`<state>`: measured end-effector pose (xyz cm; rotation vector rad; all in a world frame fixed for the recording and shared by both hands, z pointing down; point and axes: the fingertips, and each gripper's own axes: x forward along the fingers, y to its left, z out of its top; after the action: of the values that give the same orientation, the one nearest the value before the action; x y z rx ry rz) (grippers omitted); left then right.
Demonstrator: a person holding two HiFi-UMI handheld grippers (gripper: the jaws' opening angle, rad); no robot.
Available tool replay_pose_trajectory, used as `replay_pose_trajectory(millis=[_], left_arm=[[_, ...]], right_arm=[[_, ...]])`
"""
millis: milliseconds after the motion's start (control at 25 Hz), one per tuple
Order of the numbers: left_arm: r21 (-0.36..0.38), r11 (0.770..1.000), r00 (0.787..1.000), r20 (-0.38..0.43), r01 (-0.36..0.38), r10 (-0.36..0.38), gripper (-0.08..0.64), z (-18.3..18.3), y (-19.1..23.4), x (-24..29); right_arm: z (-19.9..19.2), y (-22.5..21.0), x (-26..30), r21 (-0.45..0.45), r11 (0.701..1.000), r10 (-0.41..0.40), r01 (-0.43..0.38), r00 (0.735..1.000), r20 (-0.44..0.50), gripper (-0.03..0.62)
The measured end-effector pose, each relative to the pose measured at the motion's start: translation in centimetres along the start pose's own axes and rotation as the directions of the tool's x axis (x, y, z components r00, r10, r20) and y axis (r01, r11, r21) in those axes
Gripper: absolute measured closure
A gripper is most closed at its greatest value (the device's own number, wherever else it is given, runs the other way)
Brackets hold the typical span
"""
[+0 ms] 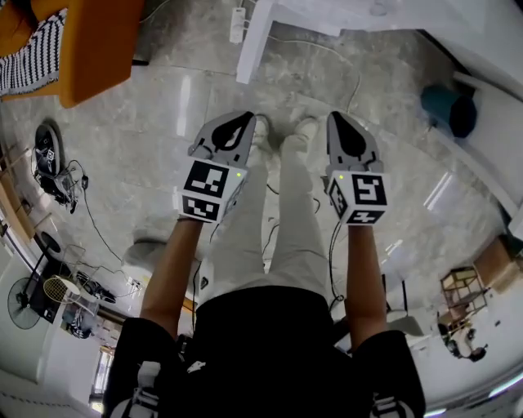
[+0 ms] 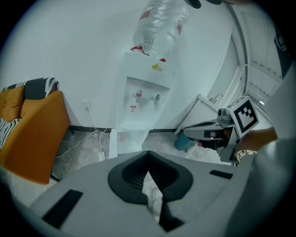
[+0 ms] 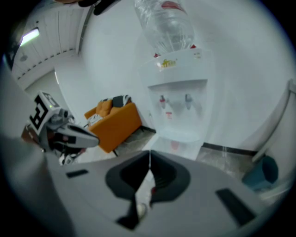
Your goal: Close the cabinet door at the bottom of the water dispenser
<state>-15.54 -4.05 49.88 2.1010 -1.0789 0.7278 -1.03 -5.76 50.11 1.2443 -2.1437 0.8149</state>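
1. Grey marble floor is filling the head view, where a person is standing and holding the left gripper and the right gripper side by side above a pair of pale shoes. Both grippers are pointing away and downward. At the far edge the white water dispenser is standing with its cabinet door jutting out toward the person, open. An orange sofa is sitting at the far left and a teal bin at the far right
2. In the left gripper view the jaws are pressing together at their tips, with nothing held between them. Beyond them the water dispenser is standing against the white wall, carrying an upturned bottle. At its foot the cabinet door is hanging open on the left side, well apart from the gripper. The sofa is showing at the left, and the right gripper is reaching in from the right, just above the bin
3. In the right gripper view the jaws are likewise meeting, empty. The water dispenser and bottle are rising far ahead, and the gripper's own body is covering the dispenser's foot. The sofa and the left gripper are lying to the left, and the bin to the right
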Motion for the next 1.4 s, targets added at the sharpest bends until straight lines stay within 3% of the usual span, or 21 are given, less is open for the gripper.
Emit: replay_pose_trajectory(millis=[360,760,1040,1120,1400], left_arm=[[0.005,1.000,0.999,-0.044,-0.007,0.007,0.549,-4.5,1.2,4.5],[-0.181,0.982,0.997,-0.072,-0.046,0.033,0.549,-9.2,4.4,7.6],[-0.185,0.981,0.993,-0.113,-0.053,0.032,0.546,-12.2,6.4,10.7],[-0.194,0.980,0.992,-0.123,-0.034,0.010,0.494,-13.0,6.5,11.6],[-0.206,0.978,0.990,-0.139,-0.036,0.007,0.420,-14.5,7.8,13.7]], right_arm=[[-4.1,-0.3,3.0,-0.022,1.000,0.016,-0.018,0.998,-0.060,0.557],[-7.0,-0.5,5.0,-0.055,0.998,0.020,-0.027,0.993,-0.117,0.557],[-8.8,-0.4,6.3,-0.074,0.997,0.018,-0.029,0.989,-0.148,0.557],[-9.2,-0.2,6.6,-0.084,0.996,0.020,-0.033,0.987,-0.161,0.557],[-10.6,-0.3,7.3,-0.090,0.995,0.019,-0.037,0.981,-0.192,0.557]])
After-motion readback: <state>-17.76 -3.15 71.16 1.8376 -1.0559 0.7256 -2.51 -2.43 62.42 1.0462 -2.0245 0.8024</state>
